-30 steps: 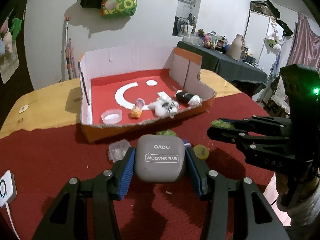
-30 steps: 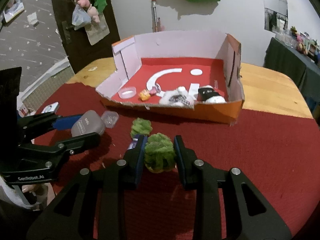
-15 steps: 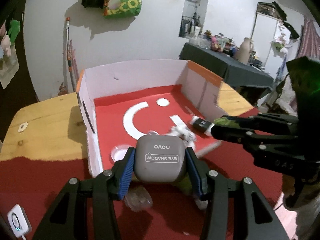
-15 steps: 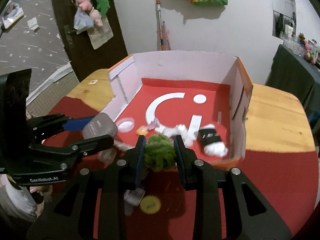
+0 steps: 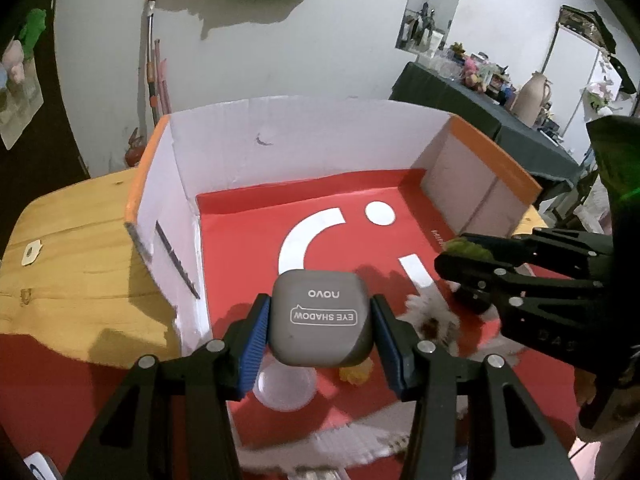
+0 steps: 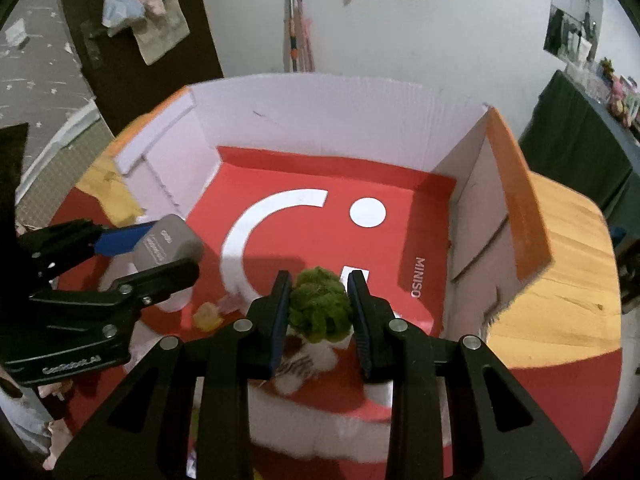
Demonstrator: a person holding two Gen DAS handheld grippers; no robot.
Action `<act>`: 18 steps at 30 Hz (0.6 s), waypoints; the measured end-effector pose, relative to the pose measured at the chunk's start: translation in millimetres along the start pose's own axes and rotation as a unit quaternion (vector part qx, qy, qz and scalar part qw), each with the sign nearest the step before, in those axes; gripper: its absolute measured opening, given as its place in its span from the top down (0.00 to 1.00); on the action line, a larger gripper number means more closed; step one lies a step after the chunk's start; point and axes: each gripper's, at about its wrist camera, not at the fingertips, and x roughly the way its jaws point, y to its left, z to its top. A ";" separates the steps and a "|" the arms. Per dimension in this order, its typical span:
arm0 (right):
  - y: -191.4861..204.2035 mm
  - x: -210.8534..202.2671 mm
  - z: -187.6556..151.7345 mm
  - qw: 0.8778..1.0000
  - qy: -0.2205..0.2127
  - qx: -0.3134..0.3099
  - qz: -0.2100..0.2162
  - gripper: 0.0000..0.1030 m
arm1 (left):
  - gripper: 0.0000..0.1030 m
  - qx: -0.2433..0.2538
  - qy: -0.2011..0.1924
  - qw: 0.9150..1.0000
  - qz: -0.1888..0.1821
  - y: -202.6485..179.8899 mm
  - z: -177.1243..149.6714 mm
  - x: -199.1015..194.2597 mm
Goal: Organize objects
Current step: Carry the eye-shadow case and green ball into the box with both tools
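My left gripper (image 5: 320, 322) is shut on a grey eye shadow case (image 5: 322, 318) and holds it above the front left of the open cardboard box (image 5: 312, 152). The case also shows in the right wrist view (image 6: 166, 244). My right gripper (image 6: 319, 306) is shut on a green fuzzy ball (image 6: 319, 304) above the front middle of the box (image 6: 320, 112). The ball peeks out in the left wrist view (image 5: 466, 246). The box has a red floor with a white logo.
In the box lie a clear round lid (image 5: 286, 394), a yellow toy (image 5: 356, 374), a white fluffy toy (image 5: 430, 320) and, under my right gripper, more white fluff (image 6: 308, 364). The box stands on a wooden table (image 5: 76, 252) with a red cloth (image 6: 560, 412).
Both grippers moved forward from above the red cloth to above the inside of the box, each still holding its object. The loose items on the cloth dropped out of view.
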 end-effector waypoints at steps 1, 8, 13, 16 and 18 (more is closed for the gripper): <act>-0.6 5.5 1.8 1.000 0.007 -0.003 -0.004 0.73 | 0.50 -0.001 0.003 1.000 0.003 1.4 1.3 3.9; -7.5 25.8 6.7 0.999 0.035 -0.002 -0.018 0.73 | 0.50 -0.012 0.026 1.000 0.006 6.9 3.6 22.1; -9.6 31.9 8.2 0.999 0.049 -0.002 -0.022 0.73 | 0.50 -0.014 0.033 0.999 0.010 6.5 4.8 31.0; -12.4 38.9 7.1 0.998 0.061 -0.001 -0.029 0.73 | 0.50 -0.017 0.038 0.999 0.013 7.7 4.7 34.4; -13.3 41.9 5.5 0.997 0.067 -0.002 -0.028 0.73 | 0.50 -0.012 0.036 0.999 0.016 6.6 5.7 35.2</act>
